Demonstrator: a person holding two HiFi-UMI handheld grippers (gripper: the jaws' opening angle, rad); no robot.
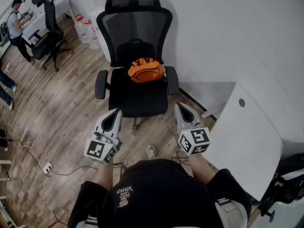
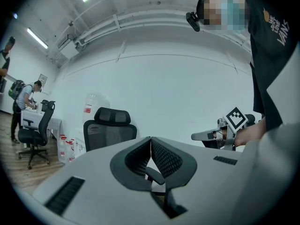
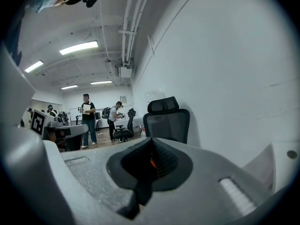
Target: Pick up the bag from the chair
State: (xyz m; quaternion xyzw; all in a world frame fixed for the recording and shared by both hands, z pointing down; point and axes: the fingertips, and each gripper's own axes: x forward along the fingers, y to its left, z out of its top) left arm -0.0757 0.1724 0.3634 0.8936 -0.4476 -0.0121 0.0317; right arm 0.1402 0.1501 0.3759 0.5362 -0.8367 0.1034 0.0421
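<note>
I had the left hand-held gripper (image 1: 115, 113) and right hand-held gripper (image 1: 181, 107) both closed and empty, short of the chair (image 1: 137, 101), where the orange bag (image 1: 146, 70) lay crosswise at the seat's back, slightly nearer the right.

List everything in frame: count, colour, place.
bag: 1, orange, on the office chair's seat, against the backrest
office chair: 1, black, mesh back, by the white wall
second office chair: 1, black, far upper left
table: 1, white, right side
power strip: 1, white, on the wood floor, lower left
bystander: 1, at the far desk
left gripper: 1, grey, shut, empty, short of the chair
right gripper: 1, grey, shut, empty, short of the chair
</note>
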